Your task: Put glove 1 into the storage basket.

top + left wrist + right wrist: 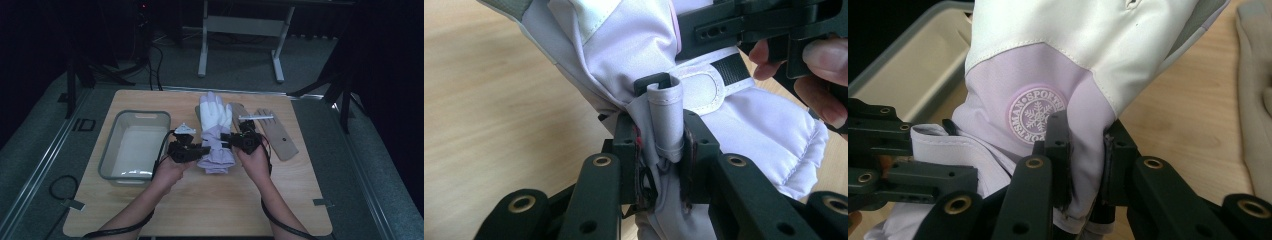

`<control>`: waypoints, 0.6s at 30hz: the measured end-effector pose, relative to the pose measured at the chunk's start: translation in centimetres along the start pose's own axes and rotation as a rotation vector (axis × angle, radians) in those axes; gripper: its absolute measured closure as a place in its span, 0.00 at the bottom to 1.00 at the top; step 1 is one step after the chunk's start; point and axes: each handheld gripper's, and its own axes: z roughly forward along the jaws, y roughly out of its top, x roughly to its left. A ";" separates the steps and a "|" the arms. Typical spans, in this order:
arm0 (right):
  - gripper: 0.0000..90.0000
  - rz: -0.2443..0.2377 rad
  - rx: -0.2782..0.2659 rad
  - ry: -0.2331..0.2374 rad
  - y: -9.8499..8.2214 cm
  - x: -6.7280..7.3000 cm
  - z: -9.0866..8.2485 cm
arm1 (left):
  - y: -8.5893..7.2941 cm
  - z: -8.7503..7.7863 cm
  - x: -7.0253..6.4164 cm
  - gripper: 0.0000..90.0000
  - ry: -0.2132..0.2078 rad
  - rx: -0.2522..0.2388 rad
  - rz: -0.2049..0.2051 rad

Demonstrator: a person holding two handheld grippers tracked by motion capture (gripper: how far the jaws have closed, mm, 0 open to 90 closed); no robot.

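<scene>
A white and lilac padded glove point(214, 117) lies lengthwise at the middle of the wooden table, fingers pointing away from me. My left gripper point(204, 148) pinches the left side of its lilac cuff. In the left gripper view the jaws of the left gripper point(659, 135) are shut on a rolled fold of the cuff point(665, 120). My right gripper point(226, 138) pinches the cuff's right side. In the right gripper view the right gripper point(1087, 136) grips lilac fabric just below the round snowflake badge point(1038, 116). The cuff end is raised off the table.
A grey plastic bin point(111, 150) stands left of the glove, close to my left hand. Two flat tan gloves point(277, 132) lie to the right of the padded one. Bare wooden tabletop point(200, 200) stretches toward me. A metal desk frame point(240, 25) stands beyond the table.
</scene>
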 end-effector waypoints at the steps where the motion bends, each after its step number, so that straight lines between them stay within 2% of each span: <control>1: 0.86 -0.006 -0.002 0.001 0.3 0.4 0.0 | 0.2 -0.9 0.2 0.82 0.001 -0.008 0.011; 3: 0.86 -0.022 -0.006 0.004 0.8 1.1 0.0 | 0.3 -1.3 0.4 0.82 -0.002 -0.011 0.016; 4: 0.86 -0.032 -0.008 0.006 1.1 1.5 0.1 | 0.4 -2.2 0.8 0.82 -0.004 -0.014 0.022; 5: 0.86 -0.032 -0.008 0.006 1.1 1.5 0.1 | 0.4 -2.2 0.8 0.82 -0.004 -0.014 0.022; 8: 0.86 -0.042 -0.013 0.019 2.0 3.0 0.5 | 0.6 -3.9 1.5 0.82 0.004 -0.024 0.033; 18: 0.86 -0.088 -0.018 0.046 4.6 7.8 2.8 | 0.4 -9.0 4.2 0.82 0.057 -0.046 0.036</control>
